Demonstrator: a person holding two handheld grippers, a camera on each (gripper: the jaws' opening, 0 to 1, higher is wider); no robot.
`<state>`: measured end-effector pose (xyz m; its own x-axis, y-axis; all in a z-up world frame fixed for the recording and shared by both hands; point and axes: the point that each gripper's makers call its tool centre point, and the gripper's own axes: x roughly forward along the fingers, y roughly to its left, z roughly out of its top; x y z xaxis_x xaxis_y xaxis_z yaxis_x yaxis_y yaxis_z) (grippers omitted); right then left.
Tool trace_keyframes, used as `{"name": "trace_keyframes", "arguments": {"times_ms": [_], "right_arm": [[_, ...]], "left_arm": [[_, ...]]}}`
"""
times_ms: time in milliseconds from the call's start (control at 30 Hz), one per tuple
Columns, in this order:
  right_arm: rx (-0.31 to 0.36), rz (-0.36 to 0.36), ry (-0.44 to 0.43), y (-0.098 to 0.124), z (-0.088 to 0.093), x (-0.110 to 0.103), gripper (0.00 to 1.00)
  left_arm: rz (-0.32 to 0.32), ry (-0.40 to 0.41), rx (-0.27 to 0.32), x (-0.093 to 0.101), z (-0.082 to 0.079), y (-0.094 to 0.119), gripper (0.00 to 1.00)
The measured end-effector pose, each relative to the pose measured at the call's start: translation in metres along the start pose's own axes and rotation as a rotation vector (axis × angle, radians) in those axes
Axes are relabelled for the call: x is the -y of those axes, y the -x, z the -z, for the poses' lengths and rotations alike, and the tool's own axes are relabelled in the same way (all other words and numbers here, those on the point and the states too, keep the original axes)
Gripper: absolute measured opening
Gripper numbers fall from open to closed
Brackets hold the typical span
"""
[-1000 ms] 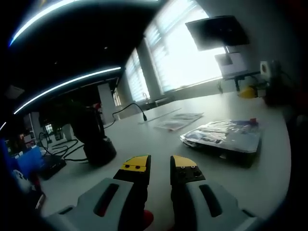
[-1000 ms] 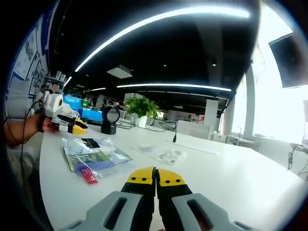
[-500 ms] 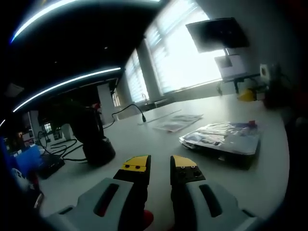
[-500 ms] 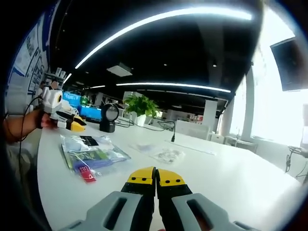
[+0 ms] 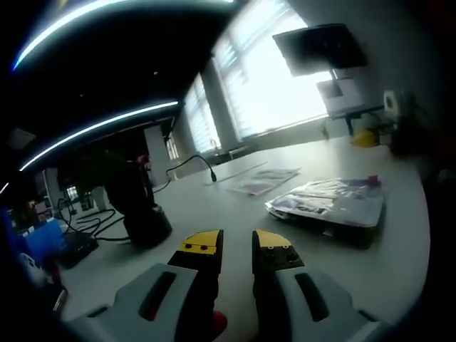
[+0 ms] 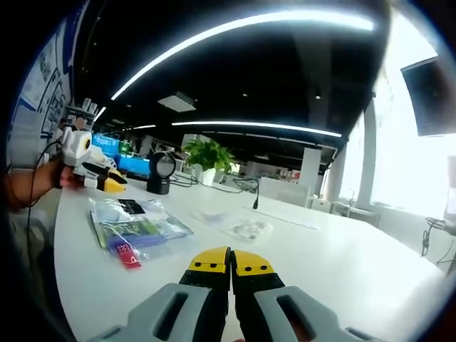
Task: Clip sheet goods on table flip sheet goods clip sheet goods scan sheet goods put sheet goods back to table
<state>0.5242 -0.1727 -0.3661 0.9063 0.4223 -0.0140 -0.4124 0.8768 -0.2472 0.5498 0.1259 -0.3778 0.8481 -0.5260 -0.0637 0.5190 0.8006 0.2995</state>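
Left gripper view: left gripper, jaws slightly apart and empty, aimed toward the sheet goods lying flat on the white table, likely awaiting clipping; right gripper, jaws together, empty, packet ahead-left.

On the tabletop a packet lies flat, ahead and to the right of the left tongs, near the table's edge. Beyond the packet lie some papers, and a cable rises behind them. A scanner stands to the left of the left tongs, with wires trailing off to its left. A monitor hangs on the wall past the far end.

In the right gripper view the packet lies ahead and left of the right tongs, the papers further on. The left tongs hang beyond the packet's far end, the scanner standing behind, a plant to its right.
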Motion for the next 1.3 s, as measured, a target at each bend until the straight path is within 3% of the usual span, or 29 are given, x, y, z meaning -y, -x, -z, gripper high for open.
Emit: {"name": "trace_keyframes", "arguments": {"times_ms": [667,867,1100,1167,1300], "right_arm": [[-0.003,-0.005,0.007,0.000,0.000,-0.001,0.00],[-0.003,-0.007,0.001,-0.001,0.001,-0.001,0.00],[-0.011,-0.008,0.011,-0.002,0.003,-0.002,0.00],[-0.014,-0.010,0.016,-0.003,0.003,-0.003,0.00],[-0.016,-0.009,0.019,-0.002,0.003,-0.003,0.00]], "left_arm": [[0.043,0.009,0.020,0.011,-0.007,0.002,0.09],[0.015,0.042,0.043,0.005,-0.015,0.003,0.09],[0.015,0.012,0.047,0.009,-0.022,0.004,0.09],[0.022,0.101,0.059,0.012,-0.025,0.004,0.09],[0.032,0.143,0.039,0.016,-0.025,0.002,0.10]]}}
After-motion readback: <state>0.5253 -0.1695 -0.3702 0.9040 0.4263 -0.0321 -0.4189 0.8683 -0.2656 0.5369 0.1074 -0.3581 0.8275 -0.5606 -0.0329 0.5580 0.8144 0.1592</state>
